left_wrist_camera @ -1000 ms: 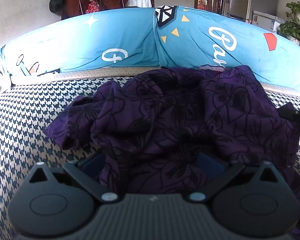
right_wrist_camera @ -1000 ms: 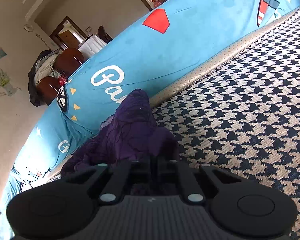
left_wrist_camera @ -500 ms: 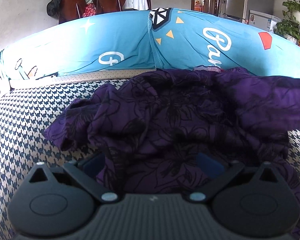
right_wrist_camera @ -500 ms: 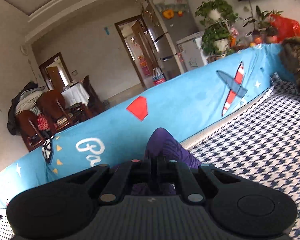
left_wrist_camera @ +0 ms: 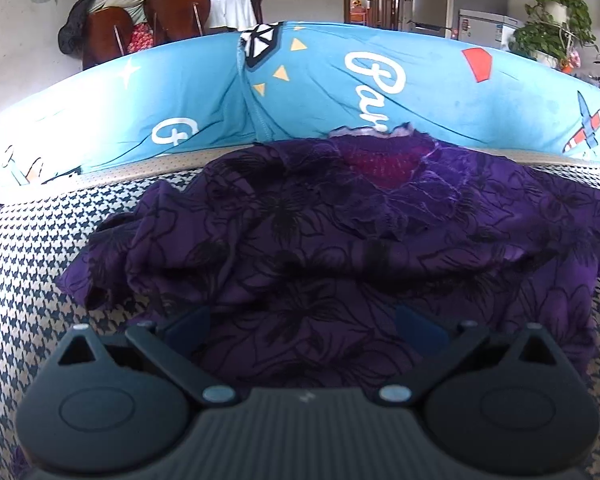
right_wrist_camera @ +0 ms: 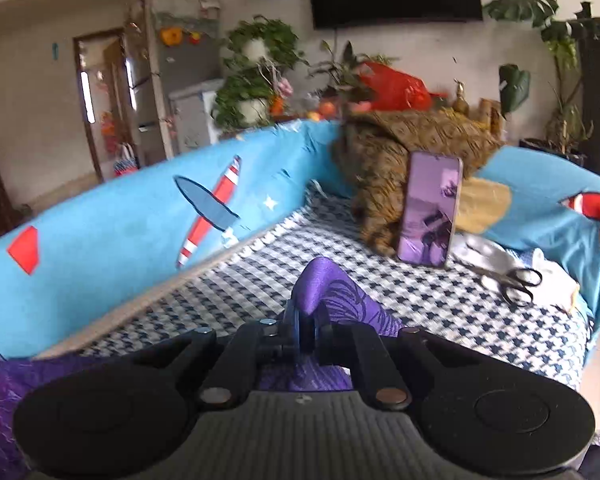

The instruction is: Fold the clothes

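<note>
A dark purple garment (left_wrist_camera: 320,240) with a black flower print lies crumpled on the houndstooth sofa seat (left_wrist_camera: 32,264), its lacy neckline with a red lining facing the blue backrest. My left gripper (left_wrist_camera: 300,328) is low at the garment's near edge, jaws wide apart and open, with cloth lying between the blue pads (left_wrist_camera: 184,330). In the right wrist view my right gripper (right_wrist_camera: 300,320) is shut on a corner of the purple garment (right_wrist_camera: 332,292); a fold pokes out past the fingertips, held above the seat.
A blue printed cover (left_wrist_camera: 340,92) drapes the sofa back. At the sofa's right end lean a phone (right_wrist_camera: 430,208), a brown patterned cloth (right_wrist_camera: 400,152), scissors (right_wrist_camera: 514,280) and white cloth. Plants, a fridge and wooden chairs (left_wrist_camera: 148,28) stand behind the sofa.
My right gripper has lifted and swung right with its corner, now facing the sofa's right end. The garment has been drawn out to the right, baring its neckline. The left gripper shifted slightly.
</note>
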`<move>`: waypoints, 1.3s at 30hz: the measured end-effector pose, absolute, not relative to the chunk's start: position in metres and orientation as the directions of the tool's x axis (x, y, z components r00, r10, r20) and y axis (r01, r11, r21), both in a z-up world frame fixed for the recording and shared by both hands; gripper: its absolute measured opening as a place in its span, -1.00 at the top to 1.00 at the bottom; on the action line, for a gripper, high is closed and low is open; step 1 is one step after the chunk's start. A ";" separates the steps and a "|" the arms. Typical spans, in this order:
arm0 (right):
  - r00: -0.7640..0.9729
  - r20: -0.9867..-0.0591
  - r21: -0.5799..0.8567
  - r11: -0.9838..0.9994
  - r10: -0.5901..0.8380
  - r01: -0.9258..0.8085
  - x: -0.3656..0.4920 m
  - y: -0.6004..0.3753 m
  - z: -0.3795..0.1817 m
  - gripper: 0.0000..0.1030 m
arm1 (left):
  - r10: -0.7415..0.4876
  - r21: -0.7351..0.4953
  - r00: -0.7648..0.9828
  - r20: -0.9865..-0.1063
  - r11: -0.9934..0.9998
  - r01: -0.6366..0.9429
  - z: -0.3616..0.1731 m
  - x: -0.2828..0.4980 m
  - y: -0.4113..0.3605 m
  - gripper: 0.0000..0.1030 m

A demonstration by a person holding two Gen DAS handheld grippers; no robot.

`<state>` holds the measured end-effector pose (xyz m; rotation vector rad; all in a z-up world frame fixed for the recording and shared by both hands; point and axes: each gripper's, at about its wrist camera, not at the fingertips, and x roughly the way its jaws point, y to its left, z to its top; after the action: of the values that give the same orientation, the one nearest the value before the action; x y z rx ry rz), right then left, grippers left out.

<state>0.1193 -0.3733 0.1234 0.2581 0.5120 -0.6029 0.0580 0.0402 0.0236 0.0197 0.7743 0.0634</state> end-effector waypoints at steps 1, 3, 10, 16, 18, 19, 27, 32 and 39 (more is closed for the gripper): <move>0.692 -0.539 0.089 0.785 -0.480 0.614 0.118 -0.379 0.122 0.83 | 0.063 0.045 0.716 -0.695 0.998 -0.045 0.024 0.057 0.038 -1.00; 0.679 -0.529 0.081 0.766 -0.510 0.638 0.114 -0.387 0.122 0.83 | 0.062 0.050 0.718 -0.693 0.998 -0.038 0.025 0.056 0.035 -1.00; 0.761 -0.394 0.162 0.777 -0.514 0.609 0.085 -0.404 0.144 0.79 | 0.060 0.064 0.720 -0.691 0.998 -0.021 0.024 0.054 0.030 -1.00; 0.717 -0.527 0.134 0.788 -0.457 0.601 0.087 -0.438 0.128 0.77 | 0.063 0.069 0.717 -0.694 0.997 -0.021 0.022 0.055 0.032 -1.00; 0.691 -0.580 0.147 0.779 -0.431 0.610 0.084 -0.453 0.118 0.71 | 0.061 0.066 0.713 -0.698 0.998 -0.021 0.021 0.057 0.033 -1.00; 0.677 -0.606 0.154 0.774 -0.418 0.614 0.083 -0.460 0.113 0.70 | 0.060 0.066 0.713 -0.699 0.998 -0.020 0.021 0.057 0.033 -1.00; 0.590 -0.731 0.279 0.639 -0.344 0.717 0.058 -0.516 0.081 0.26 | 0.056 0.059 0.711 -0.701 0.998 -0.020 0.021 0.058 0.033 -1.00; 0.628 -0.763 0.408 0.640 -0.152 0.651 0.077 -0.509 0.061 0.26 | 0.065 0.067 0.711 -0.700 0.997 -0.026 0.020 0.058 0.033 -1.00; 0.636 -0.748 0.337 0.716 -0.190 0.611 0.096 -0.477 0.058 0.82 | 0.071 0.064 0.708 -0.703 0.997 -0.036 0.020 0.059 0.035 -1.00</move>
<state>0.0962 -0.4769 0.0577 0.6205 0.7497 -0.4927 0.0595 0.0348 0.0202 0.0471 0.7820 0.0592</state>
